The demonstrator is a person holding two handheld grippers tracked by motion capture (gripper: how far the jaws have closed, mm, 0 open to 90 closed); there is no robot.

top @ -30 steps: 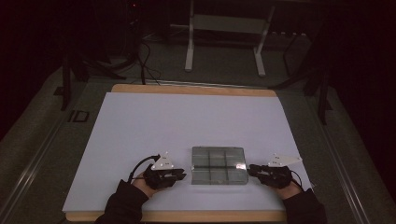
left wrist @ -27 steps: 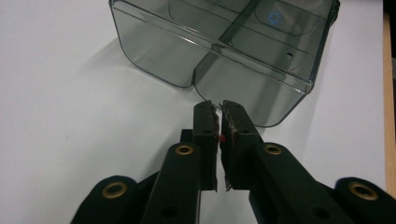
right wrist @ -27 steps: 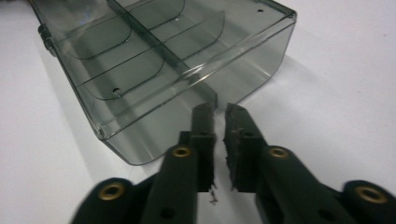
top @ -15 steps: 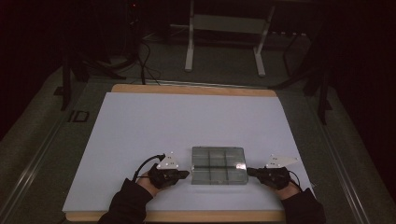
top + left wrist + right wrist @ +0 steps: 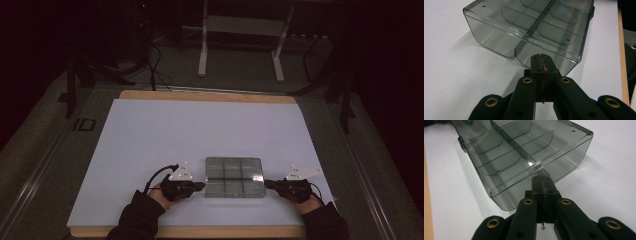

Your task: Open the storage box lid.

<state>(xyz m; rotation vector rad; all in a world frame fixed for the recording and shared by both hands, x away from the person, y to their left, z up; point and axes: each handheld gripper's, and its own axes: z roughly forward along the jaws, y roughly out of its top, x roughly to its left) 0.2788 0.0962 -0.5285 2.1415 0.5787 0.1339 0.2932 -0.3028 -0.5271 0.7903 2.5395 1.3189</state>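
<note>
High view: smoky clear box (image 5: 234, 177) (six compartments), lid shut.

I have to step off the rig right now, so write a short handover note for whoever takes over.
Left gripper: jaws shut, tips at the left end wall of the smoky clear divided box.
Right gripper: jaws shut, tips at the box's right end wall.
Box: lid closed, compartments look empty, flat on the white table near the front edge.
Done: both grippers set against the ends.
Left: probably lifting or opening the box.
</note>
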